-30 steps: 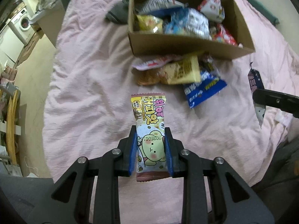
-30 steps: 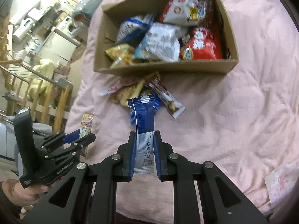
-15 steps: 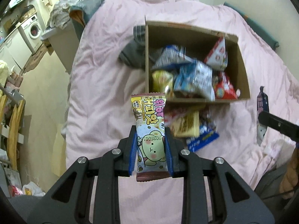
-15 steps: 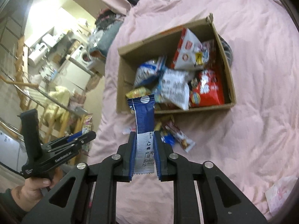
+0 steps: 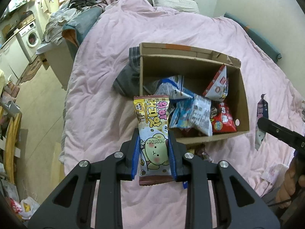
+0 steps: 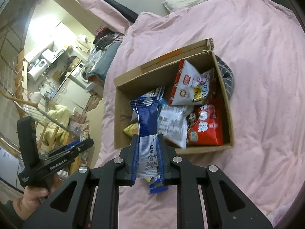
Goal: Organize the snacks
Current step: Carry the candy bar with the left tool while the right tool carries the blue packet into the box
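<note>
Left wrist view shows the left claw (image 5: 153,152) clamped on a cookie packet (image 5: 153,133), yellow at the top with pink lettering and a pale green cartoon figure below. The packet stands upright between the blue pads (image 5: 135,156), its brown bottom seam hanging under them. It is held in the air above the pink bed (image 5: 106,61), over the near-left corner of the cardboard box (image 5: 244,103). The box sits toward the middle of the bed and holds several snack bags, among them a red bag (image 5: 223,120) in its near-right corner and a white-and-red bag (image 5: 217,85) leaning on its right wall. A dark grey cloth (image 5: 127,80) lies against the box's left wall.

Right wrist view shows the right claw (image 6: 147,158) gripping a blue-and-white wrapper (image 6: 145,118), upright, its top reaching over the near edge of the box (image 6: 118,114). Another blue packet (image 6: 157,187) lies on the bed just under this claw, near the box's front wall. At the left edge of this view the left claw (image 6: 83,145) appears with the person's hand (image 6: 34,198) on its grip.
</note>
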Tool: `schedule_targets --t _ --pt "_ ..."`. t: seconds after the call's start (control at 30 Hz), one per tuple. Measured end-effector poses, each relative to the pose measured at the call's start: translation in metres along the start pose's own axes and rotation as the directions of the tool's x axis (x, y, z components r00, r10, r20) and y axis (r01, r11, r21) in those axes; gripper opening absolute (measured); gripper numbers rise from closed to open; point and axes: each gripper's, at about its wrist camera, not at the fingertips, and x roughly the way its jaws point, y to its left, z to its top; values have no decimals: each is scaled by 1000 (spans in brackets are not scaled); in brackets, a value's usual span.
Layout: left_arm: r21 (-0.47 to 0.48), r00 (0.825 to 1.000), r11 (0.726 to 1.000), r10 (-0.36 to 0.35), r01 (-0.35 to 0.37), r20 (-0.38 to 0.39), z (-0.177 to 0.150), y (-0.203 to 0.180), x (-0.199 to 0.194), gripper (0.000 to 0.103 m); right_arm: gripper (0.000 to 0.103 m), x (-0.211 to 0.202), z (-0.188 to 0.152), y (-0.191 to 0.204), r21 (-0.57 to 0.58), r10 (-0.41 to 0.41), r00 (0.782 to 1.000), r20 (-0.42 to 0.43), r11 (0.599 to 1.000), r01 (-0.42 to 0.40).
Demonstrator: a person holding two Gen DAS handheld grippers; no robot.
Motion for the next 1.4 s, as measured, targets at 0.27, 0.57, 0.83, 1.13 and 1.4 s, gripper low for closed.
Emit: schedule_targets --t 0.27,0.57,0.83,1.13,1.4 --pt "-14 1000 1000 -14 15 10 20 0 20 23 19 19 15 -9 16 -29 999 -24 999 30" --pt "-24 999 1000 -19 20 33 41 -1 51 23 19 43 37 -31 51 -119 992 -36 991 121" --pt "-27 991 991 -133 133 -23 29 -7 90 23 19 56 38 -44 96 -161 985 -58 982 166" --pt "-7 991 992 -129 129 -21 25 -15 97 23 19 75 31 -43 92 -171 978 -122 979 183" --pt "9 990 991 -137 137 -25 29 -24 100 23 19 84 25 -42 103 -147 978 -145 981 162"
